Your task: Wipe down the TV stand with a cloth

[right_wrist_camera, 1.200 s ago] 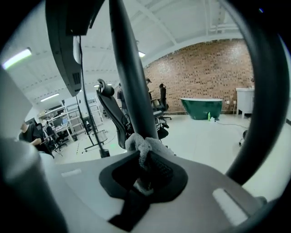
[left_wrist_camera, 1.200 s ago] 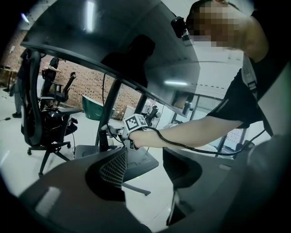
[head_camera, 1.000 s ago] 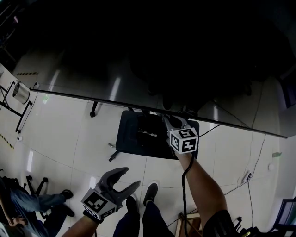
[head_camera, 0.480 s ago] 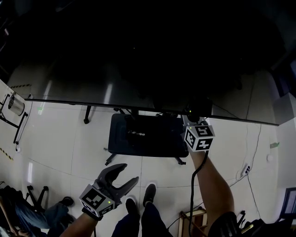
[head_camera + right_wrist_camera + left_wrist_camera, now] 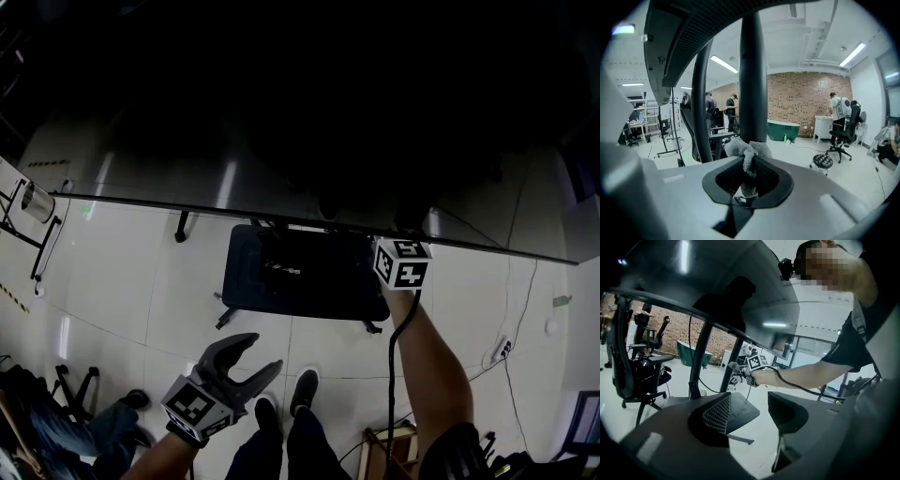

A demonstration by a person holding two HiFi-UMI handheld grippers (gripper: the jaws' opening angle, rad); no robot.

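In the head view the big dark TV (image 5: 300,122) hangs over the black stand base (image 5: 291,277) on the white floor. My right gripper's marker cube (image 5: 402,263) sits at the base's right end, and the TV's lower edge hides its jaws. In the right gripper view the right gripper (image 5: 749,161) is shut on a grey cloth (image 5: 749,151), bunched against the stand's black upright post (image 5: 753,70). My left gripper (image 5: 246,360) hangs open and holds nothing, low over the floor in front of the stand. In its own view its jaws (image 5: 759,411) stand apart, facing the posts (image 5: 700,357).
My shoes (image 5: 304,389) stand just before the base. A cable runs from the right gripper down the arm. A power strip (image 5: 502,357) lies at the right, and a person sits at the lower left (image 5: 89,422). Office chairs (image 5: 635,366) and people (image 5: 840,110) are farther off.
The right gripper with the cloth has moved rightward along the stand, from over the base to its right end under the TV edge. The left gripper has stayed open and almost still.
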